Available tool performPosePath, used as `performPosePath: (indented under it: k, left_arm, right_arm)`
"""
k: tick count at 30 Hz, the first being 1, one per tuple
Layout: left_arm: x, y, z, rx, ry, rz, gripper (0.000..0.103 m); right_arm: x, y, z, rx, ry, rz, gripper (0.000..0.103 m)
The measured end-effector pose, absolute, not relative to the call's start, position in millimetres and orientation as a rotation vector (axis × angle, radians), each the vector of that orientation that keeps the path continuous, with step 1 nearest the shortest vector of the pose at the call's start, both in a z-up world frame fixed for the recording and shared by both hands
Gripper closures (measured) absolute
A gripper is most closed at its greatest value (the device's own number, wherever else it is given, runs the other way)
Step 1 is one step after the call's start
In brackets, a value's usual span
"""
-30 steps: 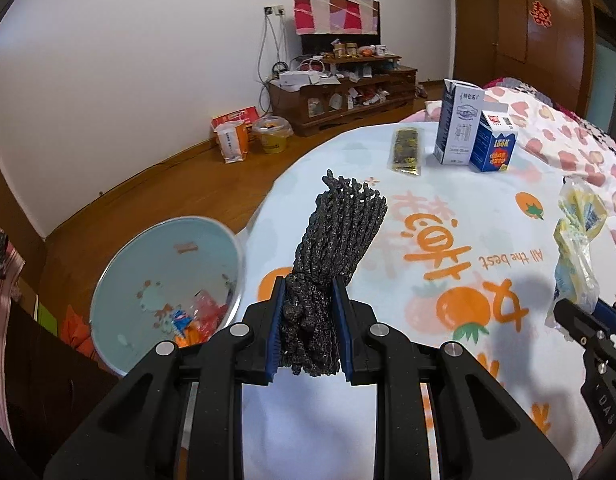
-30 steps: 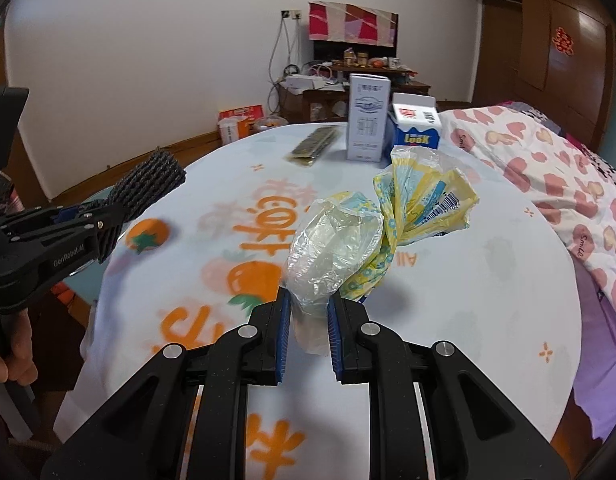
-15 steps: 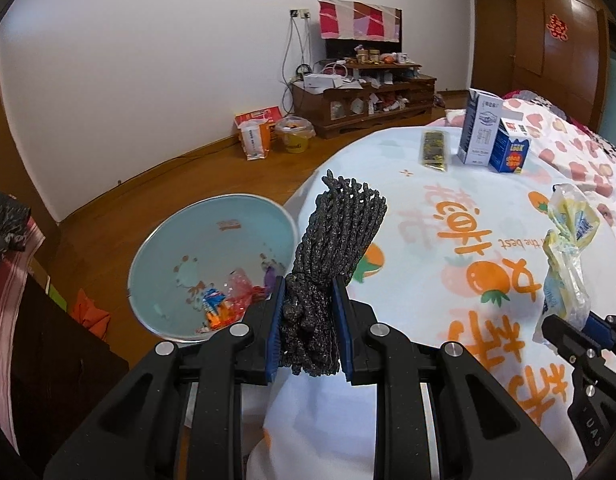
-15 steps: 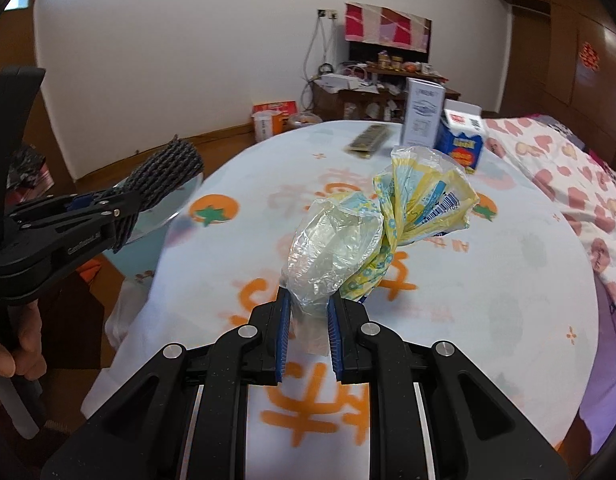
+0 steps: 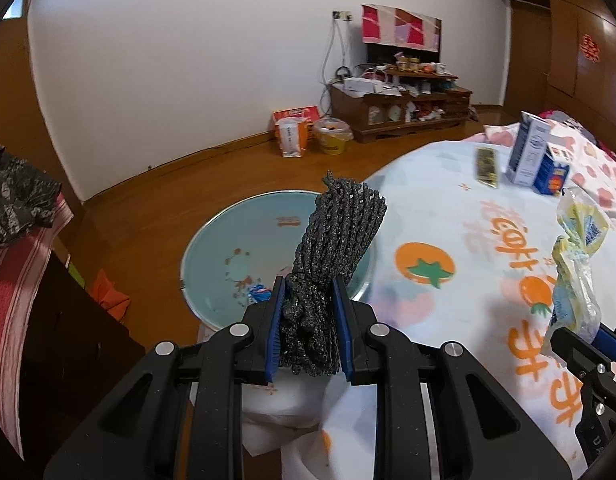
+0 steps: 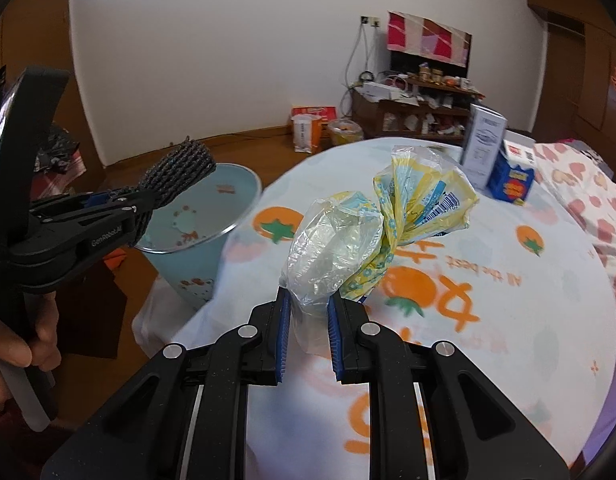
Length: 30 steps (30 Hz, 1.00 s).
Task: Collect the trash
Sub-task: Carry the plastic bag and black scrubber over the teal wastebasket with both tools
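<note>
The left gripper (image 5: pixel 308 320) clamps a dark foam net (image 5: pixel 335 248) over the blue bin (image 5: pixel 212 236); the right gripper (image 6: pixel 306 330) pinches a crumpled plastic wrapper (image 6: pixel 371 232).

A white wall (image 5: pixel 188 60) meets a brown wooden floor (image 5: pixel 168 208) along a low skirting. Against the wall stands a low wooden cabinet (image 5: pixel 399 108), cluttered on top, with a red and pink cloth (image 5: pixel 399 30) hanging above it. Dark wooden wardrobe doors (image 5: pixel 563 40) fill the right corner. A round table carries a white tablecloth (image 6: pixel 527 280) printed with oranges.
</note>
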State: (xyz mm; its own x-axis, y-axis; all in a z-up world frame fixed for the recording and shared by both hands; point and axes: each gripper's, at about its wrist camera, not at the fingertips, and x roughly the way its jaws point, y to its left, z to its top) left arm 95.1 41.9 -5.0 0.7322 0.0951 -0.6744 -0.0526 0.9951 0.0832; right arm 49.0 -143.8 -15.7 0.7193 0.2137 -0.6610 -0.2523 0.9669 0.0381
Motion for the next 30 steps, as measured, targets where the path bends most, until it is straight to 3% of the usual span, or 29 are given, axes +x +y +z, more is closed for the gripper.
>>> performPosePath:
  k: [30]
  left_arm:
    - [129, 124, -18, -0.032, 0.776, 0.234, 0.080]
  right_arm:
    - [111, -56, -16, -0.137, 0.744, 0.436, 0.085]
